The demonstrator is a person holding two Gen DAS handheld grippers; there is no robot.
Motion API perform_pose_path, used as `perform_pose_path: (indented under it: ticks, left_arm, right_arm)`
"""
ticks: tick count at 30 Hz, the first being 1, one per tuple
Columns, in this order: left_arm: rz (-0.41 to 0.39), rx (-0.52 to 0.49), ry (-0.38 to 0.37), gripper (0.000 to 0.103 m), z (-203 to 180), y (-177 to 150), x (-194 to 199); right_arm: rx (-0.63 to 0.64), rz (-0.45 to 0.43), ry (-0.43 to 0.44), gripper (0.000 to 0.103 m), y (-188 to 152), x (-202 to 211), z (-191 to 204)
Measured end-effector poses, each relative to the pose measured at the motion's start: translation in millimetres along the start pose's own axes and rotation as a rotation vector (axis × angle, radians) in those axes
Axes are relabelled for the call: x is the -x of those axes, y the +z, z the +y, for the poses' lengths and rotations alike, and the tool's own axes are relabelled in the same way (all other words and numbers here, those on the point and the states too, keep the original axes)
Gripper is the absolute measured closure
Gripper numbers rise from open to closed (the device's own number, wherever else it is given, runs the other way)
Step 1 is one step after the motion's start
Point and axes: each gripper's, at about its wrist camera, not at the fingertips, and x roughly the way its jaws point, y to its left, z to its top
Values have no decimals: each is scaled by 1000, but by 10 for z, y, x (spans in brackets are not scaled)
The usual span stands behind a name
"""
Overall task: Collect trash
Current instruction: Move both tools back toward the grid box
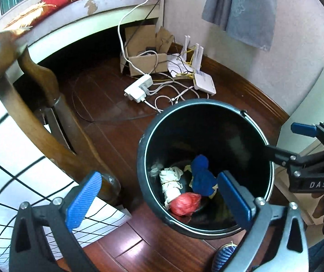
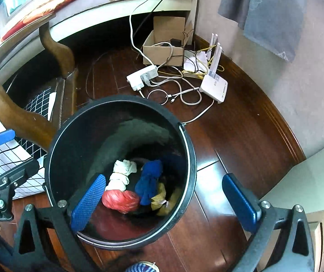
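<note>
Both grippers hung spread and empty over the round black trash bin point(image 1: 207, 117) when we looked: the left gripper point(image 1: 159, 195) and the right gripper point(image 2: 164, 201). Ahead of their fingers, deep inside, lay a red crumpled wad point(image 2: 121, 200), a white knotted rag point(image 2: 121, 174) and a blue cloth bundle point(image 2: 149, 181). Something yellowish point(image 2: 159, 196) beneath stayed half-hidden. A striped blue object point(image 1: 225, 253) near us was cut off.

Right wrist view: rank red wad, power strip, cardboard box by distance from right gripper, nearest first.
From the right gripper:
1. Red wad, in the black bin, beside the left finger.
2. Power strip, on the floor beyond the bin.
3. Cardboard box, farthest, by the wall corner.
</note>
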Motion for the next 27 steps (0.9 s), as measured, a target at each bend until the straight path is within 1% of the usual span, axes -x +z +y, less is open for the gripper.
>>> perform_pose_path:
  ticks: [5, 10, 20, 27]
  left_arm:
    - [-25, 15, 5, 0, 25, 38, 146]
    - [-72, 34, 12, 0, 61, 85, 394]
    - [-135, 49, 40, 0, 166, 104, 768]
    - [-197, 60, 69, 0, 241, 103, 1084]
  right_arm:
    - [-1, -25, 1, 0, 52, 132, 51]
    - [1, -75, 10, 0, 124, 347, 139]
    - [34, -153, 25, 0, 196, 771, 339]
    - [56, -203, 38, 0, 254, 1014, 479]
